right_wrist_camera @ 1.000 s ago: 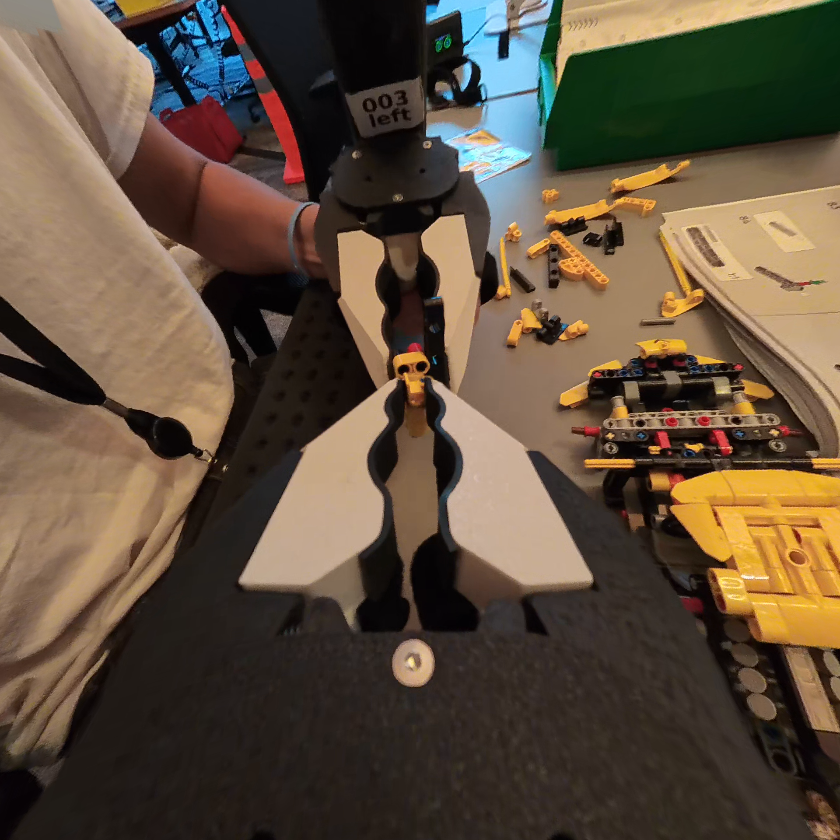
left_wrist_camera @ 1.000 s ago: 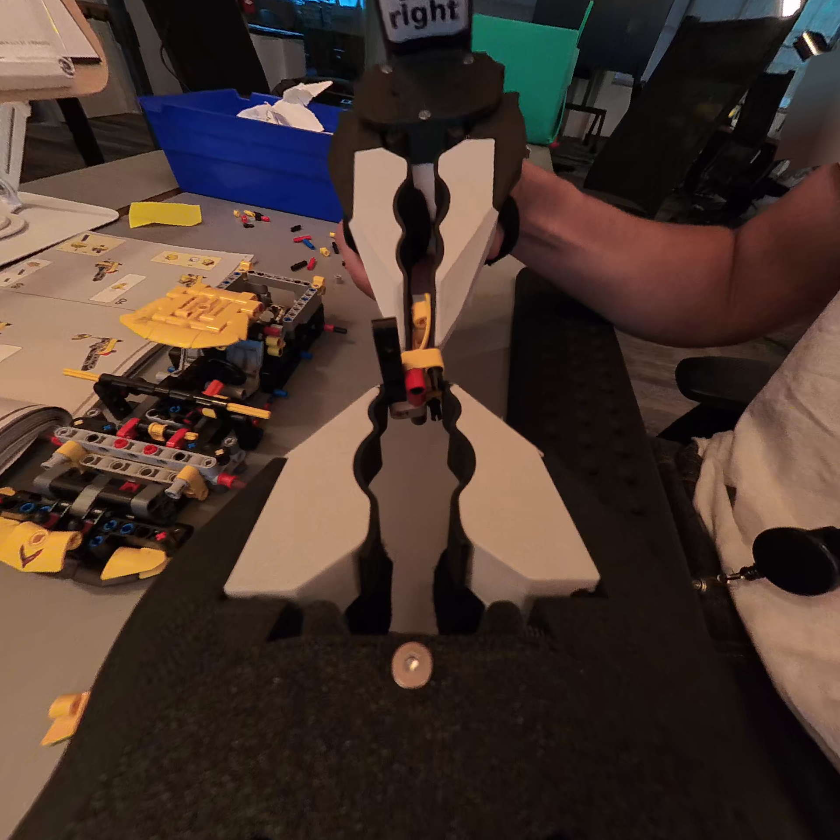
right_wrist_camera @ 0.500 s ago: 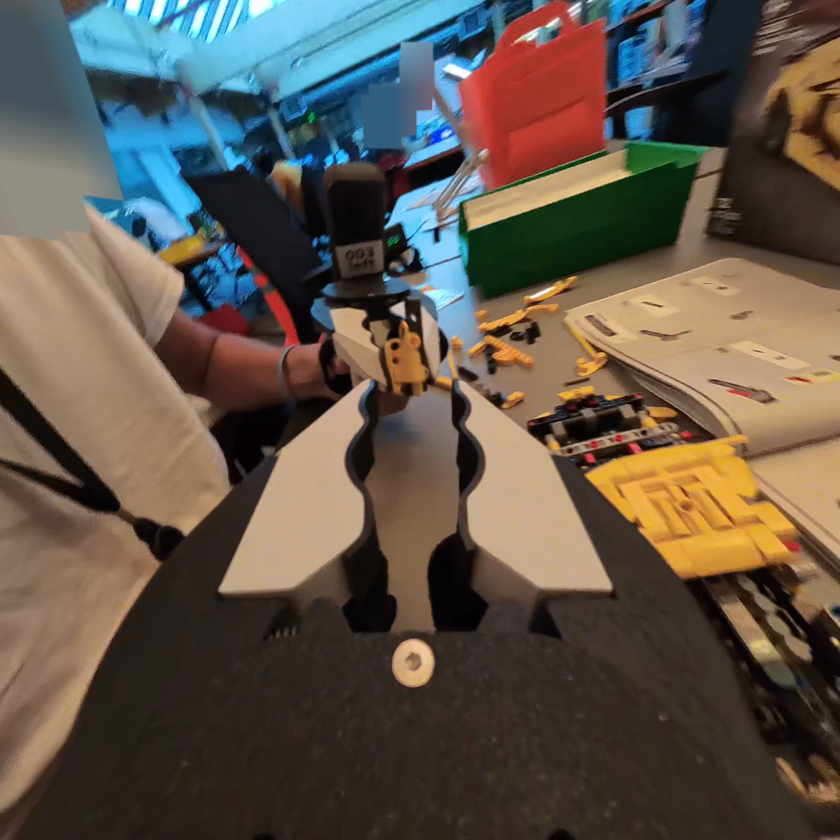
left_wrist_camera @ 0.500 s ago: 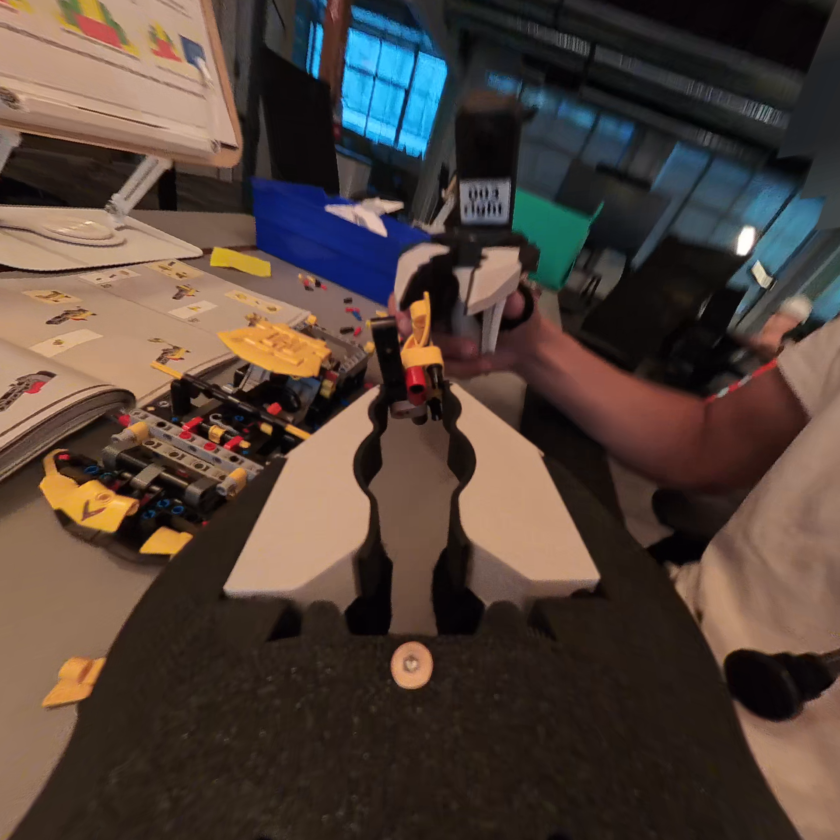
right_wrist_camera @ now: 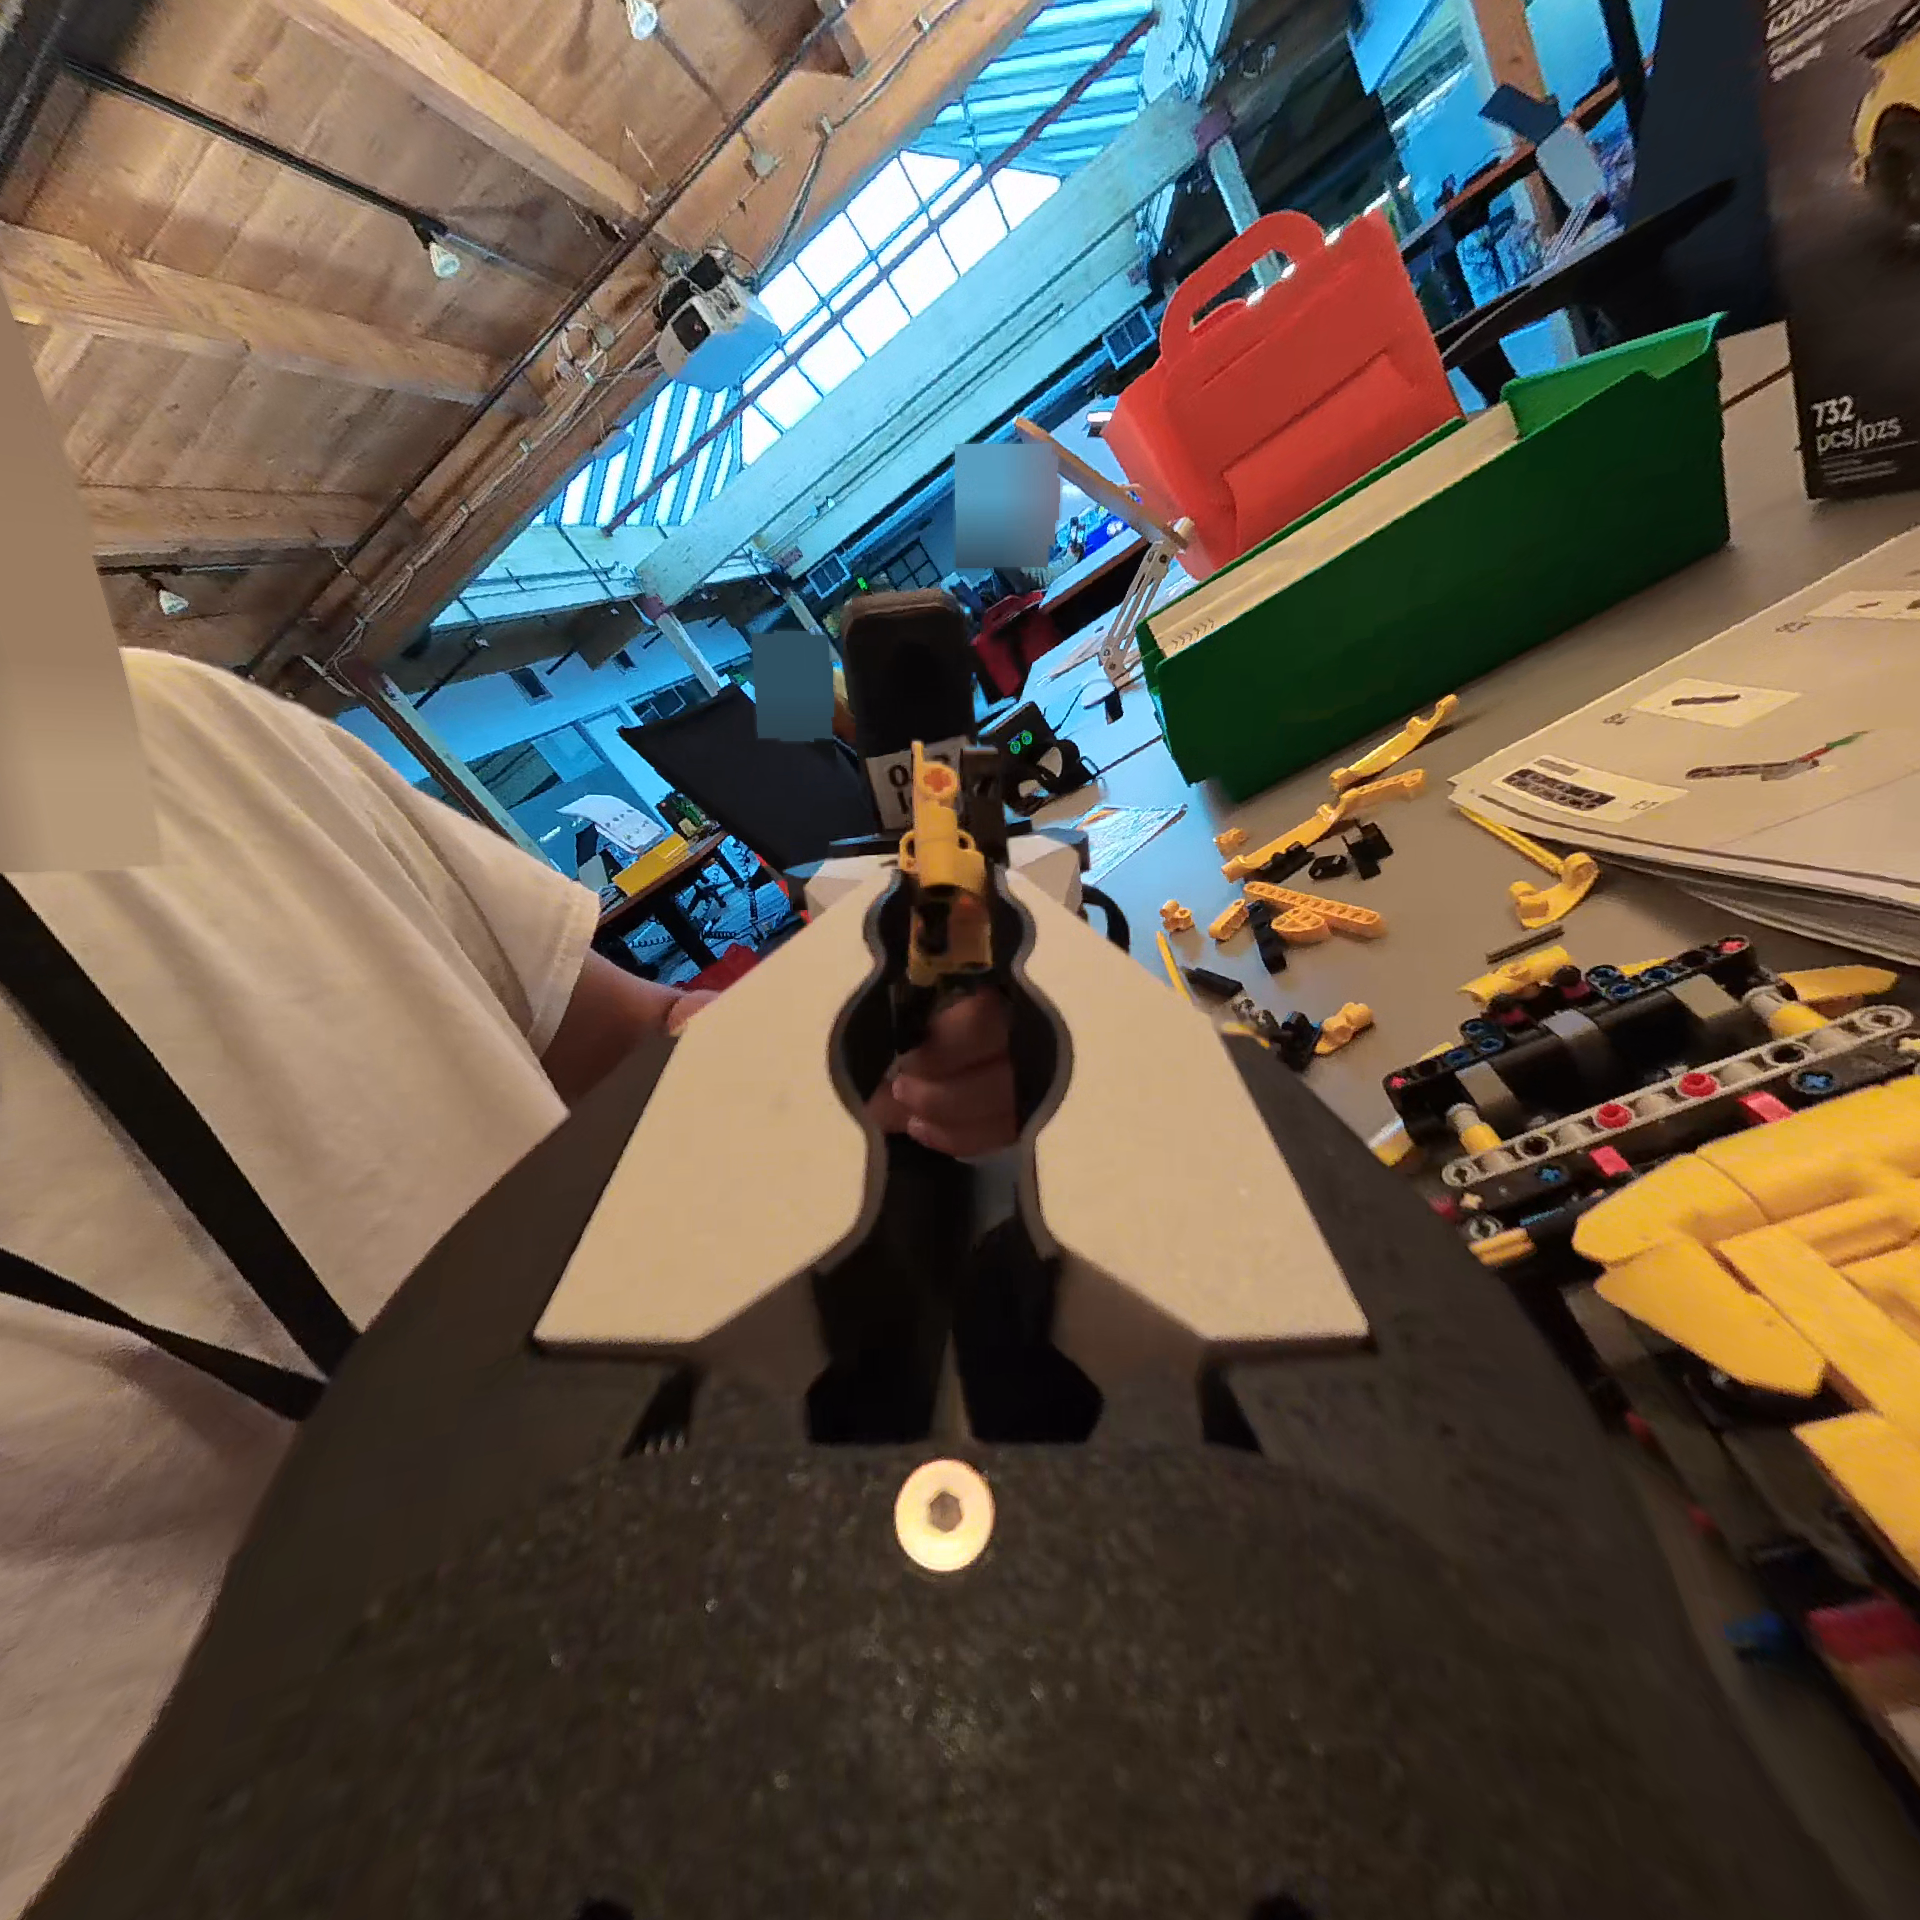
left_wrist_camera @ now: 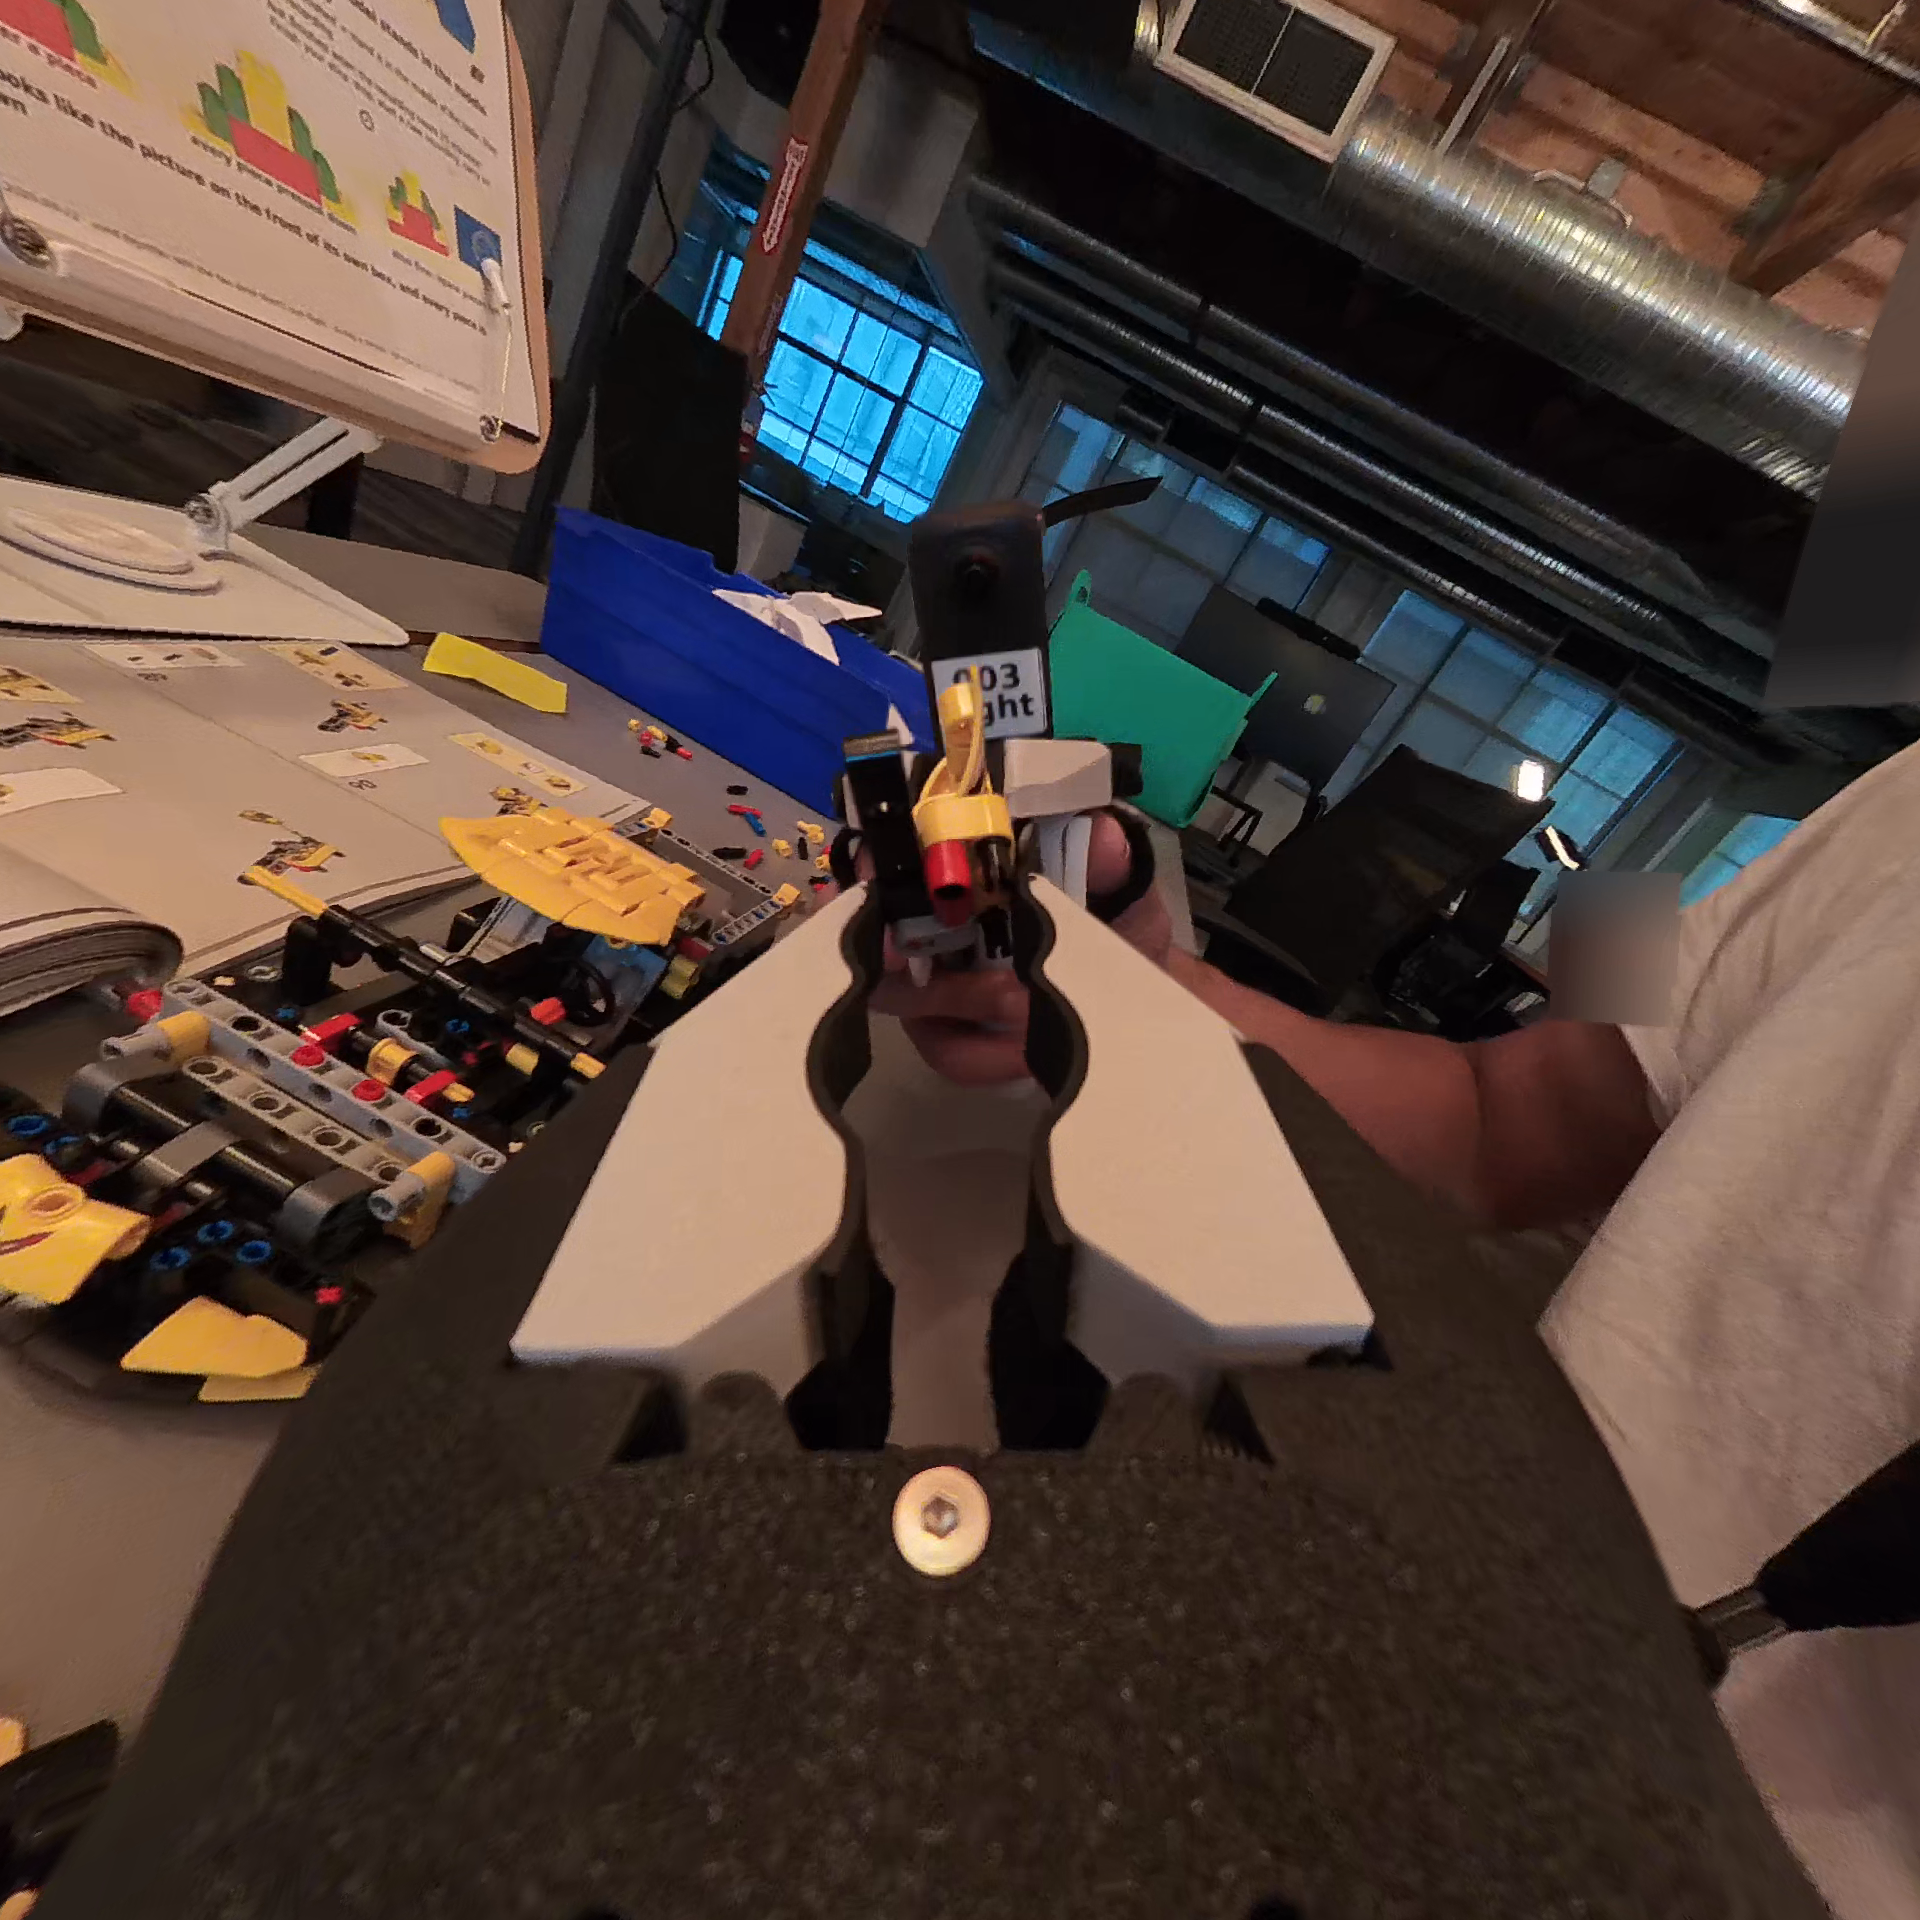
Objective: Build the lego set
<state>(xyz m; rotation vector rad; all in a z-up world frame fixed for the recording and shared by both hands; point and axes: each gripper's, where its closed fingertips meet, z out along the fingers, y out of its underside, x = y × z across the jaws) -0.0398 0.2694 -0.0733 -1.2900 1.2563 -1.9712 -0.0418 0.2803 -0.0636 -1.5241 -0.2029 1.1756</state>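
Observation:
My left gripper point(left_wrist_camera: 943, 909) is shut on a small black, yellow and red lego sub-assembly point(left_wrist_camera: 940, 852) and holds it up in the air. My right gripper point(right_wrist_camera: 943, 909) faces it tip to tip, and its jaws are closed in on the yellow part of the same sub-assembly point(right_wrist_camera: 940, 894). The right gripper also shows behind the piece in the left wrist view point(left_wrist_camera: 1055, 779). The part-built yellow and black lego car point(left_wrist_camera: 343, 1081) lies on the grey table to the left. It also shows at the right in the right wrist view point(right_wrist_camera: 1621, 1091).
Open instruction booklets point(left_wrist_camera: 208, 748) point(right_wrist_camera: 1714, 790) lie beside the car. Loose yellow and black pieces point(right_wrist_camera: 1309, 904) are scattered near a green bin point(right_wrist_camera: 1455, 623). A blue bin point(left_wrist_camera: 686, 655) stands behind the car. The set's dark box point(right_wrist_camera: 1860, 260) and a red bag point(right_wrist_camera: 1278, 364) stand behind. Both grippers' tips are close together, under 4 cm apart.
Both grippers have risen and tilted upward. The right gripper let go and drew back half a second ago, and has now come back onto the sub-assembly with narrower jaws.

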